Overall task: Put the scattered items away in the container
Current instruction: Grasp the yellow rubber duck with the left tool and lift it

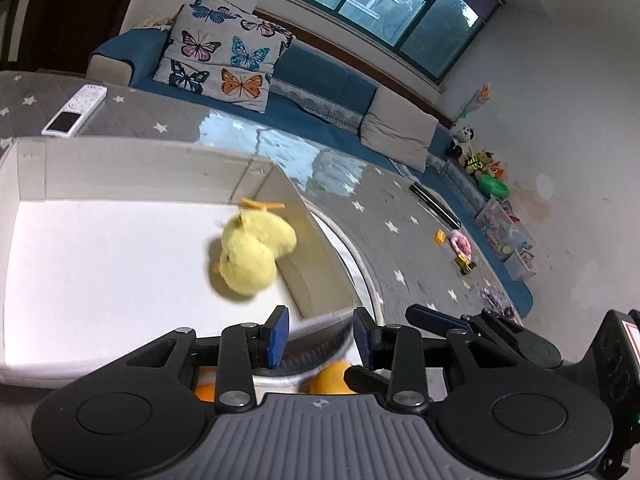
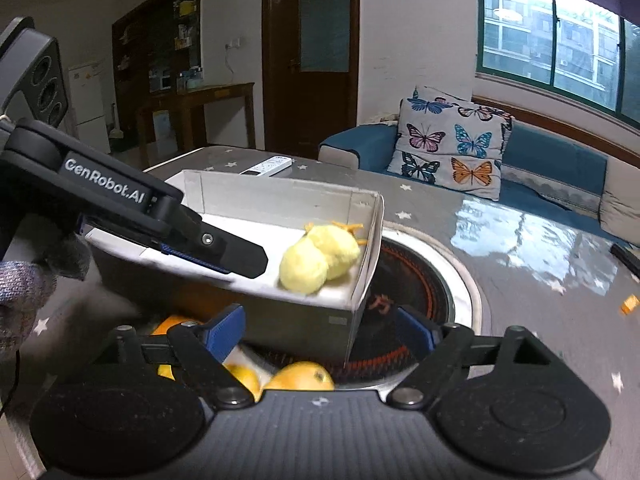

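I count one yellow plush chick [image 2: 320, 258], one white box [image 2: 280, 196], three oranges [image 2: 300, 376], one remote [image 2: 266, 166], one butterfly pillow [image 2: 452, 148].

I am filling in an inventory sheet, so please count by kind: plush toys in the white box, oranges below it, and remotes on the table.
Plush chick, in the box: 1
Oranges, partly hidden: 3
Remote: 1
Total: 5

One legible mark — "GenRobot.AI" in white on the left tool [image 2: 224, 258] — nothing else reads.
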A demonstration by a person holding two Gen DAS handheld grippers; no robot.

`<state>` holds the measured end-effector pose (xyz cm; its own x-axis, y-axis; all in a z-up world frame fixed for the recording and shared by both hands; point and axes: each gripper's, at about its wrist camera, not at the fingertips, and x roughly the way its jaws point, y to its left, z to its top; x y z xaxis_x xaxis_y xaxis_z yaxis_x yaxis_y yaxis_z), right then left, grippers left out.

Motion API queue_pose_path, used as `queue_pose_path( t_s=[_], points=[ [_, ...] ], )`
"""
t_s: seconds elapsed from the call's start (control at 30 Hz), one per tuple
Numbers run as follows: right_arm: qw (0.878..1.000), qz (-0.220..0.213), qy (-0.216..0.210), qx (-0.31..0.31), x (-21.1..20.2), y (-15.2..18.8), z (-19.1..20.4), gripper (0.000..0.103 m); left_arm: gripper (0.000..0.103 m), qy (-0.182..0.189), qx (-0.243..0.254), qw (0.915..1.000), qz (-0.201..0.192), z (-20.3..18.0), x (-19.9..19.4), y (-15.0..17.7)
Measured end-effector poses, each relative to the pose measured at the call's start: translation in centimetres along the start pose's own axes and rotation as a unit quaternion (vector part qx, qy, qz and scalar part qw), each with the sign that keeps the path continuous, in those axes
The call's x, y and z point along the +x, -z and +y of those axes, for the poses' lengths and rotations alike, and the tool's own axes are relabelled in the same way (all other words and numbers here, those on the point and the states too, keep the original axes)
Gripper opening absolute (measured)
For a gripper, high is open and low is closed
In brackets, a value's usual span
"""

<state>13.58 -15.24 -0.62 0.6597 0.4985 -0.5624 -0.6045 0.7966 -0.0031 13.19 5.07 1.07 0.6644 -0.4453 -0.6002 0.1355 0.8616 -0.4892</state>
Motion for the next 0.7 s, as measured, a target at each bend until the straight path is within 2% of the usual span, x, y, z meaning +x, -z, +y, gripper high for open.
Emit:
queue_pose_path(
  t_s=[0.37,0.7],
  points=[
    [1.0,0.012,-0.003,0.027,-1.1,3.4,1.8,0.084,0.037,0.004,-0.002,0.9992,0.04,-0.9,1.9,2.3],
    [0.998,0.027,0.009,0.061,-1.4,5.1,1.5,0.073,0.037,0.004,0.003,0.9982,0.059,-1.6,3.7,2.9]
  ],
)
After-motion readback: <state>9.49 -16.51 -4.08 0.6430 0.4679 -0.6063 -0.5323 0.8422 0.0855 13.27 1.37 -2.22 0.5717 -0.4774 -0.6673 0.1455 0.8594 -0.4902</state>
